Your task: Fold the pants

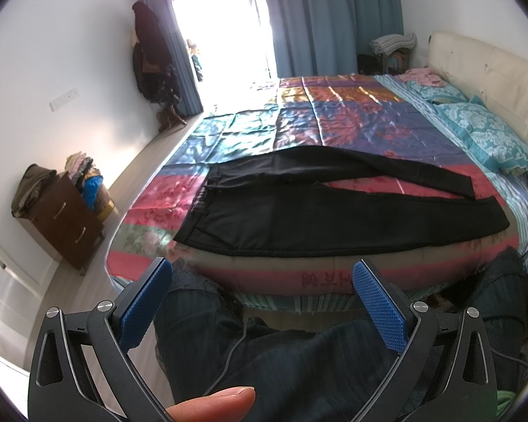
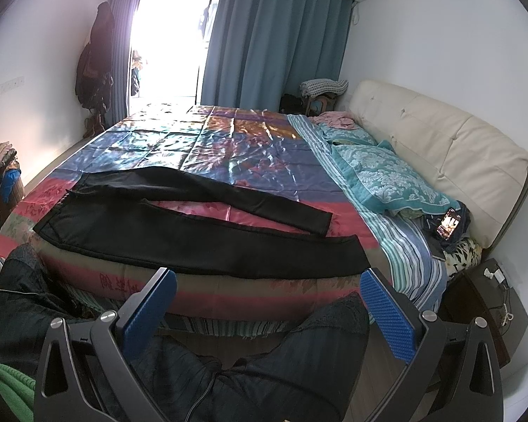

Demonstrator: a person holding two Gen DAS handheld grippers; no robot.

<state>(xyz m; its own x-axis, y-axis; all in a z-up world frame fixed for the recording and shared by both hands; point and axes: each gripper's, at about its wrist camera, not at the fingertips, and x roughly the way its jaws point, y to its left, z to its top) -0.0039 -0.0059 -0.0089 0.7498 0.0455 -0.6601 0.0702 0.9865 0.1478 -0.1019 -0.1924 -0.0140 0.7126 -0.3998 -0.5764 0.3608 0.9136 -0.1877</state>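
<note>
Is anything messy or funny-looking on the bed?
A little. The black pants lie flat near the bed's edge, unfolded, with the legs spread apart in a V. A pink garment sits crumpled by the headboard, and a lit phone lies among bedding beside the pillow.

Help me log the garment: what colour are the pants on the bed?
The pants are plain black; the right wrist view shows them best.
</note>
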